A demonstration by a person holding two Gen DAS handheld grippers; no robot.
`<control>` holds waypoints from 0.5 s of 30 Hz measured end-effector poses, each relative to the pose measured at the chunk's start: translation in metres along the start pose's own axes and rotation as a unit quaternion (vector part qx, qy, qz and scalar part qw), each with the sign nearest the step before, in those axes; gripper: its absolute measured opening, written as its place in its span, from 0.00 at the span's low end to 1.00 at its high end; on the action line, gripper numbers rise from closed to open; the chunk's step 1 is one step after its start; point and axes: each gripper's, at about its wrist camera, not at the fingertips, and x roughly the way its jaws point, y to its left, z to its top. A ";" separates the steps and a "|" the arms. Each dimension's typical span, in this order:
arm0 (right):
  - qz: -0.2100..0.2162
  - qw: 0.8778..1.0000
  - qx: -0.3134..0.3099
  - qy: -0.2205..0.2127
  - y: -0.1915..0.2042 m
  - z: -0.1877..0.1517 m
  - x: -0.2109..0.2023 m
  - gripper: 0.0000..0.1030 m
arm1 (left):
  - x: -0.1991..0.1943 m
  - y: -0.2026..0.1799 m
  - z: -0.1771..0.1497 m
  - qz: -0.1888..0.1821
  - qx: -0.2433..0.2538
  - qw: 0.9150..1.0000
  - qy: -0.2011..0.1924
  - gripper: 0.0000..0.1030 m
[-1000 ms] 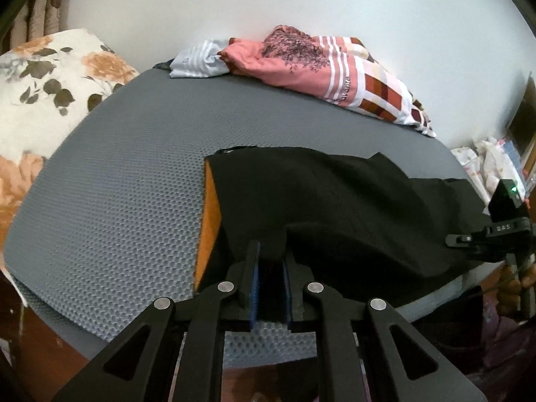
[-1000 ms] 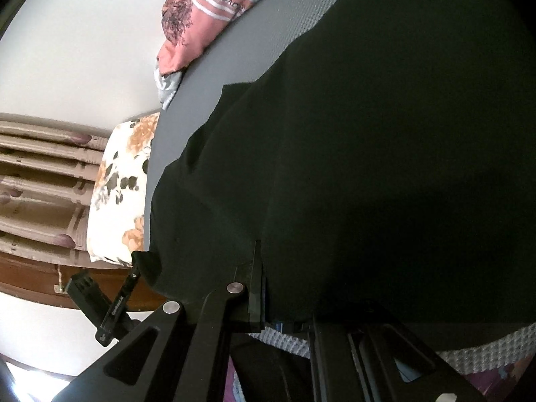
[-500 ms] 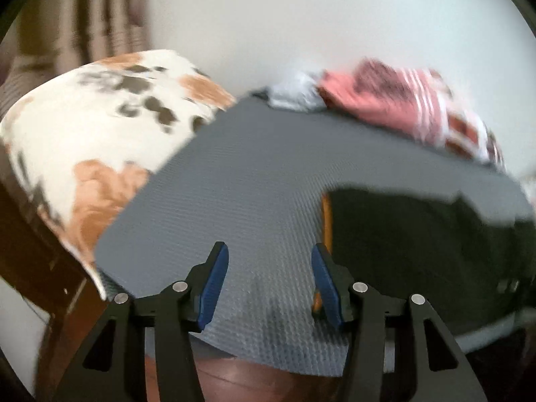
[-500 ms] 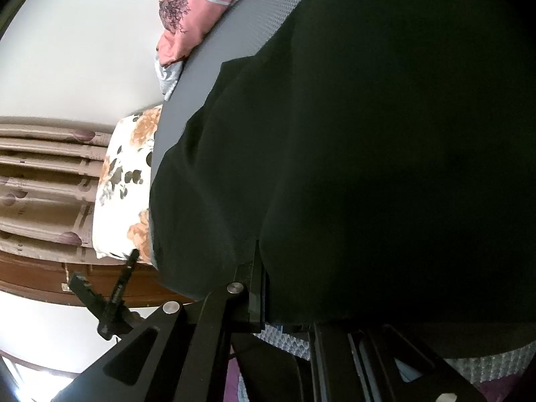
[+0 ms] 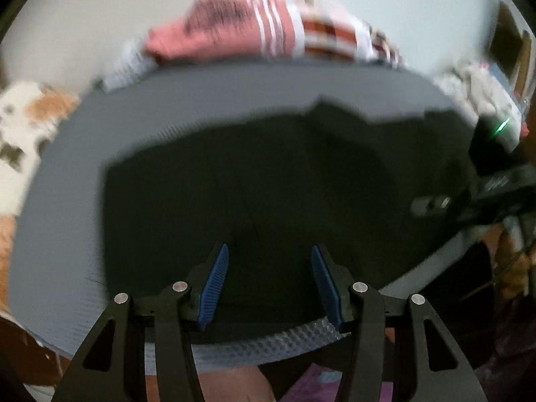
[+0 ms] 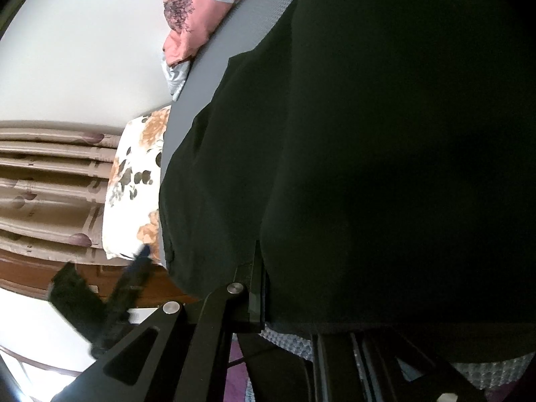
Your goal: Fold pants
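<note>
The black pants lie spread on the grey textured mat. My left gripper is open with blue pads, just above the pants' near edge, holding nothing. In the right wrist view the pants fill most of the frame. My right gripper is shut on the pants' edge; only its left finger shows, the other is hidden under cloth. The right gripper also shows at the far right of the left wrist view. The left gripper shows blurred in the right wrist view.
A pink striped garment and a pale cloth lie at the mat's far edge by the white wall. A floral pillow sits left. Clutter stands at the far right. Curtains hang beyond the pillow.
My left gripper let go of the pants' corner, opened, swung left off the cloth, then came back right over the pants. My right gripper stays shut on the pants.
</note>
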 end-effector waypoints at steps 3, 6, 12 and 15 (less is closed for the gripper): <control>0.017 1.000 0.008 0.004 -0.005 0.001 -0.009 0.11 | 0.010 0.010 -0.005 -0.007 -0.019 1.000 0.003 0.51; 0.048 0.998 0.033 -0.020 -0.022 0.009 -0.037 0.20 | 0.011 0.012 -0.003 -0.010 -0.027 1.000 0.009 0.51; 0.078 0.984 0.079 -0.140 -0.083 0.043 -0.129 0.30 | 0.013 0.013 -0.006 -0.007 -0.032 0.999 0.008 0.52; 0.076 0.972 0.097 -0.200 -0.120 0.070 -0.174 0.30 | 0.013 0.013 -0.006 -0.003 -0.026 1.000 0.010 0.52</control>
